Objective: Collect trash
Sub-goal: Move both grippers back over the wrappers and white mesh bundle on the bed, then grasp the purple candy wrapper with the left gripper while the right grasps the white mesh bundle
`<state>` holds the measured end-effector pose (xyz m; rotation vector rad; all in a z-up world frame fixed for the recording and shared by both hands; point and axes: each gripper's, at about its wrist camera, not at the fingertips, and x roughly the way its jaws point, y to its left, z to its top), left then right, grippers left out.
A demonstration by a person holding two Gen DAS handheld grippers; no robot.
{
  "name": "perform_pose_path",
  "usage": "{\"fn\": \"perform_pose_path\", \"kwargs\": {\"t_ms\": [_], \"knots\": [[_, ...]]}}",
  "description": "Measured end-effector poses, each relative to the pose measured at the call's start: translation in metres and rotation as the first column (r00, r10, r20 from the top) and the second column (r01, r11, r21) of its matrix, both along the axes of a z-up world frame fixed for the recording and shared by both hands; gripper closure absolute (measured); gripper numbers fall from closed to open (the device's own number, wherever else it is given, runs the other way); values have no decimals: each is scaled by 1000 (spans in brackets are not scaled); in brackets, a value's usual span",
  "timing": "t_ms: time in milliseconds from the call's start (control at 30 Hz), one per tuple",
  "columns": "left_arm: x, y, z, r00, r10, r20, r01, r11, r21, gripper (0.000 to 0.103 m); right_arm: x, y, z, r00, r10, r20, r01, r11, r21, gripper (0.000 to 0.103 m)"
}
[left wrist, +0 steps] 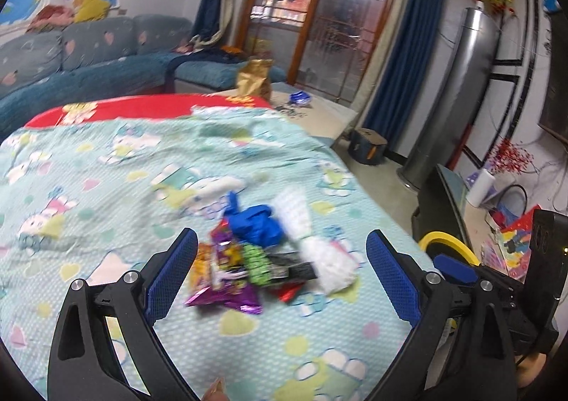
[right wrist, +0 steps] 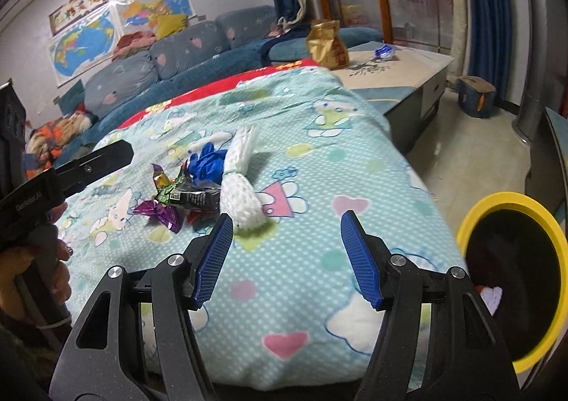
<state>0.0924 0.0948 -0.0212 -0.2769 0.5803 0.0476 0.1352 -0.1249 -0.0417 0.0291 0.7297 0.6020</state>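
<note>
The left claw [left wrist: 282,267] stands spread wide with nothing between its blue pads, hovering over a tabletop covered by a pale teal cartoon-print cloth [left wrist: 106,188]. Straight ahead of it, framed between its two fingers, lies the small heap of trash [left wrist: 262,255]: a crumpled blue glove [left wrist: 257,225] at the far side, a white foam net sleeve [left wrist: 312,241] toward the claw's right finger, a purple foil wrapper [left wrist: 227,298] nearest the claw, and a green and black packet [left wrist: 280,267] in the middle. The pieces overlap and touch one another; none touches the pads. This view is blurred, so finer detail is unclear. The right claw [right wrist: 287,259] is likewise spread and empty, above the cloth's near part. From it the heap sits ahead and to the left, with the foam sleeve just beyond its left fingertip and apart from it. To the right claw's right, off the tabletop's edge, stands a yellow-rimmed bin [right wrist: 511,280] with a dark inside and something pale and reddish at its bottom. A person's hand [right wrist: 42,269] grips the left tool's handle at the far left of the right view. Beyond the cloth a gold bag [right wrist: 326,44] stands on a low beige cabinet.
</note>
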Motion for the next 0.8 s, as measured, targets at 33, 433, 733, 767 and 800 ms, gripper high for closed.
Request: {"fn": "perform_pose_path", "kwargs": {"t_ms": [33, 433, 733, 767, 800], "knots": [[0, 6, -2, 1000, 10, -6, -10, 1000, -7, 11, 2, 5, -2, 1000, 8, -4, -8, 1000, -3, 47], [20, 37, -28, 996, 8, -85, -15, 996, -91, 44, 27, 49, -22, 996, 74, -45, -76, 996, -41, 47], [45, 45, -48, 989, -9, -148, -14, 987, -157, 57, 40, 67, -36, 991, 104, -86, -108, 993, -51, 60], [48, 46, -50, 988, -12, -156, -15, 986, -165, 60, 42, 68, -38, 990, 106, -95, -111, 993, -50, 68], [50, 47, -51, 987, -14, -160, -14, 985, -174, 66, 43, 68, -40, 988, 110, -105, -116, 992, -47, 72]]}}
